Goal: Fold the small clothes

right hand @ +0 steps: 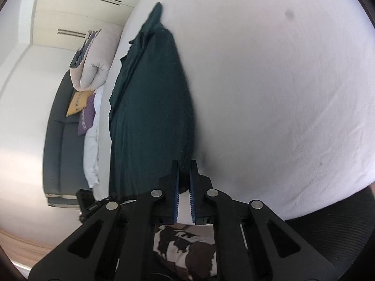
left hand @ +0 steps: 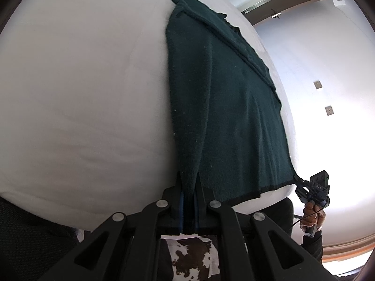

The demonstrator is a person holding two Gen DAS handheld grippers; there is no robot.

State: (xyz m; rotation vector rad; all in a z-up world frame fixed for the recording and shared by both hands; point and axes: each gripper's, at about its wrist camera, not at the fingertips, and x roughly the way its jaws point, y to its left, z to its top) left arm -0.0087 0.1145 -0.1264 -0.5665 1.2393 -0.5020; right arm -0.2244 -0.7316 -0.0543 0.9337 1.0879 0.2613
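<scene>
A dark green knitted garment (left hand: 229,107) lies stretched along a white bed sheet (left hand: 82,93). My left gripper (left hand: 189,178) is shut on one near corner of its hem. My right gripper (right hand: 185,166) is shut on the other near corner of the green garment (right hand: 150,107), which runs away from it over the white sheet (right hand: 269,93). In the left wrist view the right gripper (left hand: 301,183) shows at the garment's right hem corner, held by a hand. The far end of the garment is bunched and folded over.
A rolled duvet (right hand: 93,63), a yellow pillow (right hand: 76,104) and a purple pillow (right hand: 86,119) sit on a dark sofa (right hand: 61,145) to the left. A brown-and-white patterned cloth (right hand: 182,250) lies below the grippers. A white wall with switch plates (left hand: 328,110) is at right.
</scene>
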